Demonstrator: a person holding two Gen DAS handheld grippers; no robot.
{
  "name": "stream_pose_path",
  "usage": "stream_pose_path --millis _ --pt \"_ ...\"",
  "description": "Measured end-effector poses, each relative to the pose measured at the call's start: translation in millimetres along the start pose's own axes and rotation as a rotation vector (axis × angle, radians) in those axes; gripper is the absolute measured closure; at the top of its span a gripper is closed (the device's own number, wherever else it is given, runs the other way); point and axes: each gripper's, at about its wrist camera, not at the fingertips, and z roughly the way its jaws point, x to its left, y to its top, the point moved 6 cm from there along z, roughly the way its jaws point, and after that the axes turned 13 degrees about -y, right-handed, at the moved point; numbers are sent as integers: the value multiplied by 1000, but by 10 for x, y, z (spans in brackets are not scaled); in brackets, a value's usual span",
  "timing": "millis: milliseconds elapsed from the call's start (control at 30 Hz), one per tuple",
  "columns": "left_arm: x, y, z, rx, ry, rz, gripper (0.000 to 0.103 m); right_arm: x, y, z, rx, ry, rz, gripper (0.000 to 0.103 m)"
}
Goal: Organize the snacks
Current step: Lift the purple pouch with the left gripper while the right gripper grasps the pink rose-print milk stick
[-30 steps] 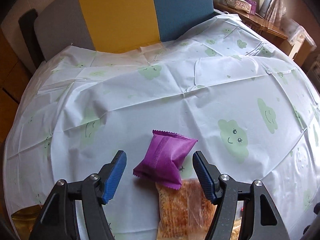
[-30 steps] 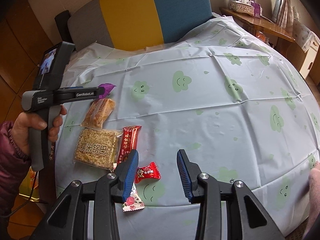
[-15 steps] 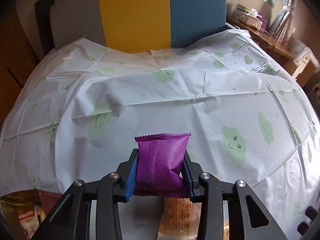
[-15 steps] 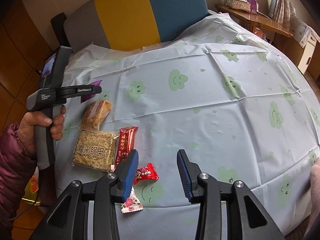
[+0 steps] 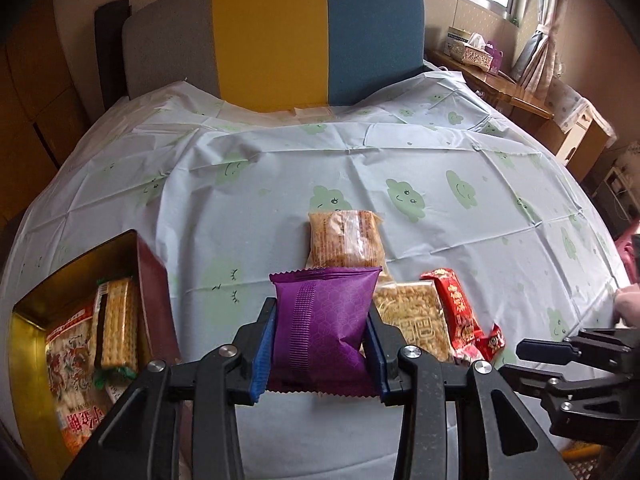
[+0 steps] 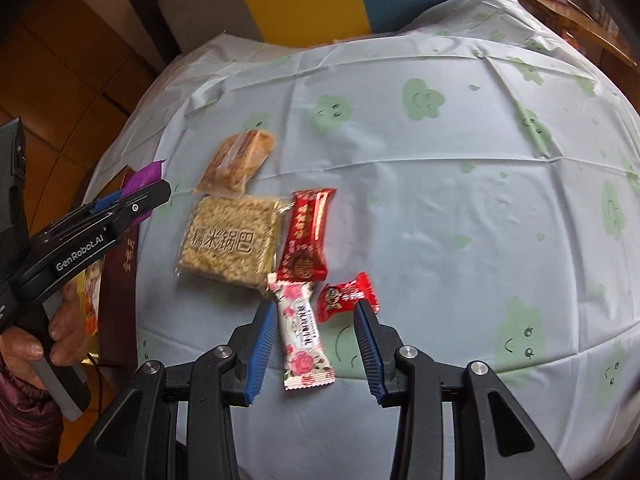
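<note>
My left gripper (image 5: 320,320) is shut on a purple snack packet (image 5: 322,320) and holds it above the table, right of an open gold tin (image 5: 28,344) with cracker packs inside. The packet's tip shows in the right wrist view (image 6: 146,174). My right gripper (image 6: 316,328) is open and empty, its jaws on either side of a white rose-print bar (image 6: 304,336) and a small red candy (image 6: 346,296). On the cloth lie a square rice-cracker pack (image 6: 230,240), a long red bar (image 6: 306,236) and an orange-brown clear-wrapped snack (image 6: 238,162).
The round table wears a pale cloth with green clouds (image 6: 440,200). A grey, yellow and blue chair back (image 5: 280,40) stands at the far edge. A wooden side table with tissue boxes (image 5: 476,50) is at the back right. The tin's dark red wall (image 5: 156,300) rises beside my left gripper.
My left gripper closed on the purple packet, lifted it and drew back toward the tin. My right gripper moved forward and left over the rose-print bar and red candy.
</note>
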Motion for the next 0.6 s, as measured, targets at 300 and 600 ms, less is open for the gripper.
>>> stream_pose_path --millis 300,600 --pt "23 -427 -311 -15 -26 -36 62 327 -219 287 104 -50 -144 62" --pt "159 -709 -575 -55 19 -54 62 446 -343 403 74 -183 -259 73"
